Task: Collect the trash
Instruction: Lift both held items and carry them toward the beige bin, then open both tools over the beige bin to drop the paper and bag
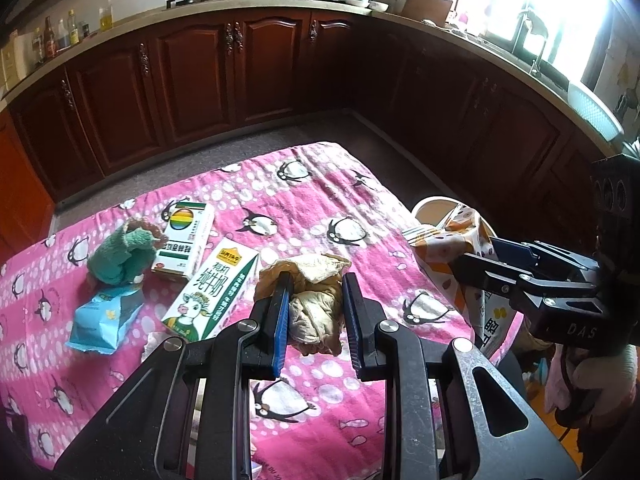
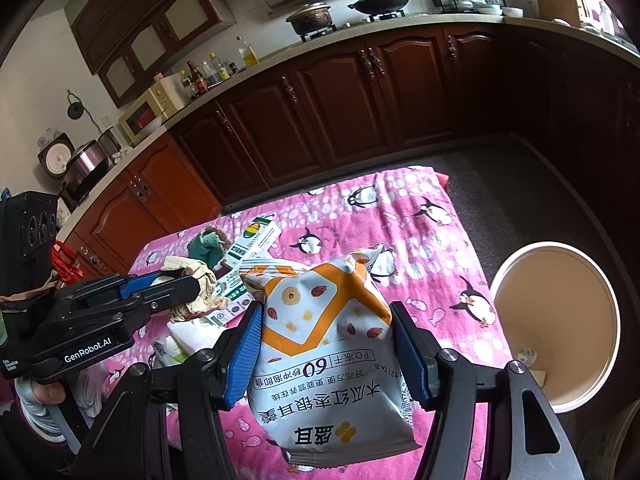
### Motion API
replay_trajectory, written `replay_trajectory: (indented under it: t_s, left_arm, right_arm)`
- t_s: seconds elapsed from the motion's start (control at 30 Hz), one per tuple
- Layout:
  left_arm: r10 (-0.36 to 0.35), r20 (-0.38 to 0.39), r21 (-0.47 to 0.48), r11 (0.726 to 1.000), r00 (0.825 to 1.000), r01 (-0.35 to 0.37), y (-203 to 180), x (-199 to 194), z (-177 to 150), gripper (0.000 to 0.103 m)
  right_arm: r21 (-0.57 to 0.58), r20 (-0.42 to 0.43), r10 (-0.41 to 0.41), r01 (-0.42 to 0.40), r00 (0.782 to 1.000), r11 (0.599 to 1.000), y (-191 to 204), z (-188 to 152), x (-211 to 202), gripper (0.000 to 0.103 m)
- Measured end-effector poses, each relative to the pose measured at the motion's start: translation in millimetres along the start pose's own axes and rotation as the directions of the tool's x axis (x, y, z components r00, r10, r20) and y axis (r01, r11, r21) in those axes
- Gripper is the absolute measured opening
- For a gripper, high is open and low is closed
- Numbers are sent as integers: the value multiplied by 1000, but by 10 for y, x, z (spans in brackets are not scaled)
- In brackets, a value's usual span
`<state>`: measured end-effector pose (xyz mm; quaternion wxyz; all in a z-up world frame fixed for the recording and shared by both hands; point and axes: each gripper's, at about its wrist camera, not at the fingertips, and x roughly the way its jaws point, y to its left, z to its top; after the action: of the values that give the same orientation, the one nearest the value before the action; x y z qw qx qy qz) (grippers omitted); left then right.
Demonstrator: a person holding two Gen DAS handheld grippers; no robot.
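My left gripper (image 1: 314, 280) is shut on a crumpled beige paper wad (image 1: 316, 312), held over the pink penguin cloth (image 1: 304, 200); the wad also shows in the right wrist view (image 2: 200, 280). My right gripper (image 2: 326, 320) is shut on a white and orange snack bag (image 2: 332, 344), held above the cloth near the round bin (image 2: 560, 320); the bag also shows in the left wrist view (image 1: 452, 240). On the cloth lie a milk carton (image 1: 212, 292), a rainbow-print box (image 1: 186, 240), a blue wrapper (image 1: 104, 316) and a green knitted item (image 1: 120, 256).
The bin stands on the floor off the cloth's right edge, with a small scrap inside (image 2: 528, 356); its rim shows in the left wrist view (image 1: 436, 202). Dark wooden cabinets (image 1: 240, 68) run along the far side and right, across a strip of floor.
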<state>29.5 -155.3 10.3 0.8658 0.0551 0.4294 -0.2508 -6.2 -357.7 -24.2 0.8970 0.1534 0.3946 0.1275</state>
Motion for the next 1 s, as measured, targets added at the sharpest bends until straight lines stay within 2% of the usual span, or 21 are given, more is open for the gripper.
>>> replay_trajectory:
  t_s: [0.47, 1.0]
  left_arm:
    - [-37, -23, 48, 998, 999, 38, -329, 183, 112, 22]
    - [-99, -76, 97, 990, 992, 107, -839, 655, 325, 22]
  right_arm:
    - [62, 14, -39, 38, 999, 997, -363, -14, -129, 60]
    - [184, 16, -142, 137, 990, 973, -1103, -73, -301, 60]
